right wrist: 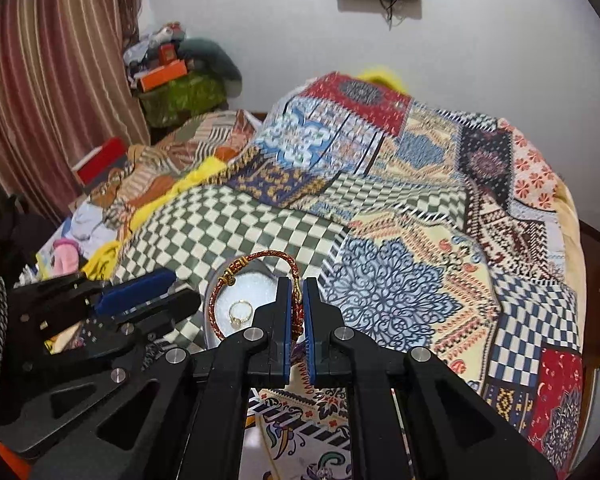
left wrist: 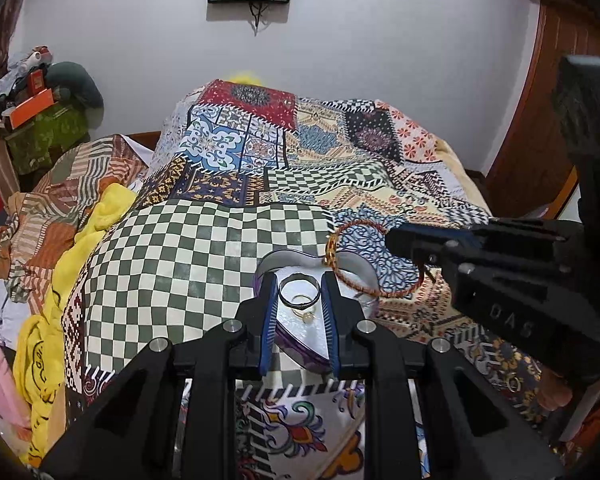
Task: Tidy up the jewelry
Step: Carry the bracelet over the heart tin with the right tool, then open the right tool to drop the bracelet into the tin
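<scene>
A heart-shaped tin [left wrist: 364, 276] with a white inside lies on the patchwork bedspread. In it lie a dark metal band [left wrist: 299, 290] and a gold ring [left wrist: 306, 312]; the ring also shows in the right wrist view [right wrist: 240, 312]. My left gripper [left wrist: 299, 286] is open, its fingers down on either side of the band inside the tin. My right gripper [right wrist: 297, 292] is shut on a red-and-gold cord bracelet [right wrist: 256, 264], which hangs over the tin's right side [left wrist: 374, 292]. In the right wrist view the tin [right wrist: 236, 280] sits just left of my fingers.
The bedspread [left wrist: 204, 248] covers the bed. Crumpled clothes and a yellow cloth [left wrist: 80, 256] lie along the left. A cluttered stand [left wrist: 40, 120] and a striped curtain [right wrist: 52, 72] are at far left. A wooden door [left wrist: 540, 120] is at right.
</scene>
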`<action>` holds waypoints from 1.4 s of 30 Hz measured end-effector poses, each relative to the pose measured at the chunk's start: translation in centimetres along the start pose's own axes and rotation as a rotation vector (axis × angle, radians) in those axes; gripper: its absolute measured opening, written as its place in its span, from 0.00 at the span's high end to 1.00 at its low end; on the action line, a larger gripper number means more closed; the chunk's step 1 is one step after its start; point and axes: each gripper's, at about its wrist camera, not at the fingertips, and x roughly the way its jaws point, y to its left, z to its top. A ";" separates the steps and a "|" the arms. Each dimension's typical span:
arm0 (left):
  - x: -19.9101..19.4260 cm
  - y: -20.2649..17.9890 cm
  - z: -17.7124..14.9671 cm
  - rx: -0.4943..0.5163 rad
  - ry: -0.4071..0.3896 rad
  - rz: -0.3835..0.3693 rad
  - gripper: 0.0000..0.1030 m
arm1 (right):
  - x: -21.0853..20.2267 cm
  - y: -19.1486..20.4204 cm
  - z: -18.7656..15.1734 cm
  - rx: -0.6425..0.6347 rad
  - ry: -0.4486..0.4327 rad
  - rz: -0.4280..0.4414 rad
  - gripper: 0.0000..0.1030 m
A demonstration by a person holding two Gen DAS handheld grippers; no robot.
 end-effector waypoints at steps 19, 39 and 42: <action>4.5 0.6 1.0 0.012 0.110 0.004 0.80 | 4.3 -0.5 0.4 -0.029 0.167 0.052 0.95; 1.5 1.7 1.2 -0.010 0.078 0.028 0.79 | 3.3 -0.3 0.5 0.008 0.206 0.111 0.93; 0.3 1.8 1.3 -0.017 0.059 0.029 0.78 | 2.2 0.0 0.5 -0.009 0.193 0.096 0.93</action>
